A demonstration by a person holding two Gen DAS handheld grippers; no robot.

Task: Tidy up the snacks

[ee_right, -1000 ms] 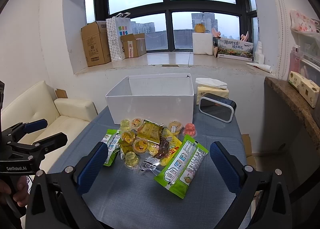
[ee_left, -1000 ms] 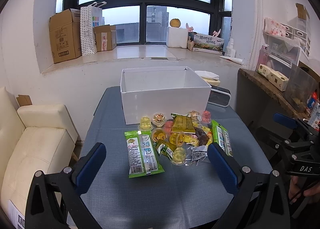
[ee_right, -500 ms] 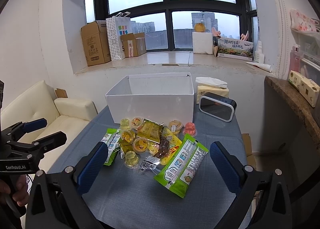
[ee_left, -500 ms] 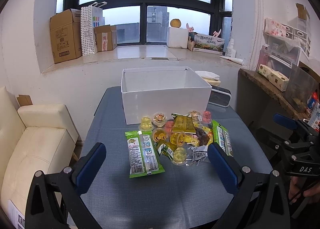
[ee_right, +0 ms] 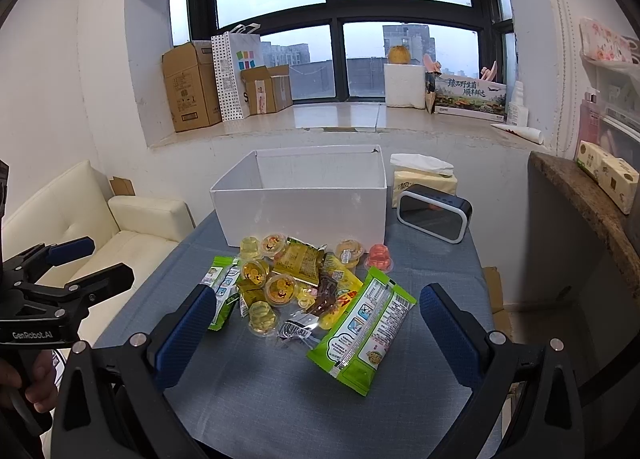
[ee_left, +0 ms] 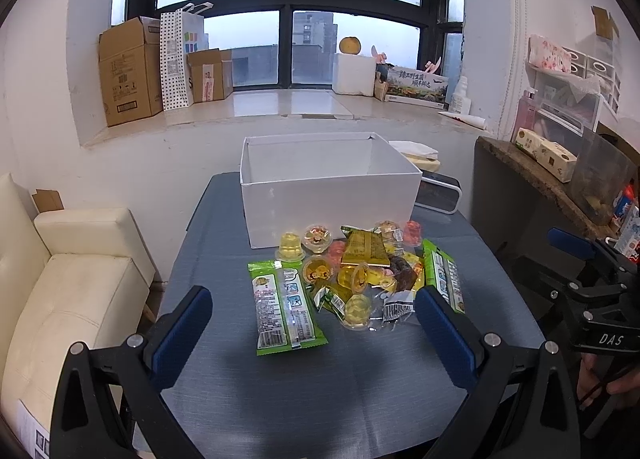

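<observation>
A pile of snacks lies on the grey-blue table [ee_left: 320, 387] in front of an open white box [ee_left: 328, 195], which also shows in the right wrist view [ee_right: 304, 207]. The pile holds two green packets, one on the left [ee_left: 284, 307] and one on the right [ee_right: 362, 333], several jelly cups [ee_left: 290, 247], and a yellow-brown pouch [ee_left: 364, 251]. My left gripper [ee_left: 312, 327] is open and empty, hovering just short of the pile. My right gripper [ee_right: 316, 323] is open and empty, over the near side of the pile.
A black clock [ee_right: 434, 213] and a tissue pack [ee_right: 424, 175] stand right of the box. A cream sofa [ee_left: 60, 291] is on the left. A wooden counter [ee_right: 588, 195] is on the right. Cartons [ee_left: 128, 71] stand on the windowsill.
</observation>
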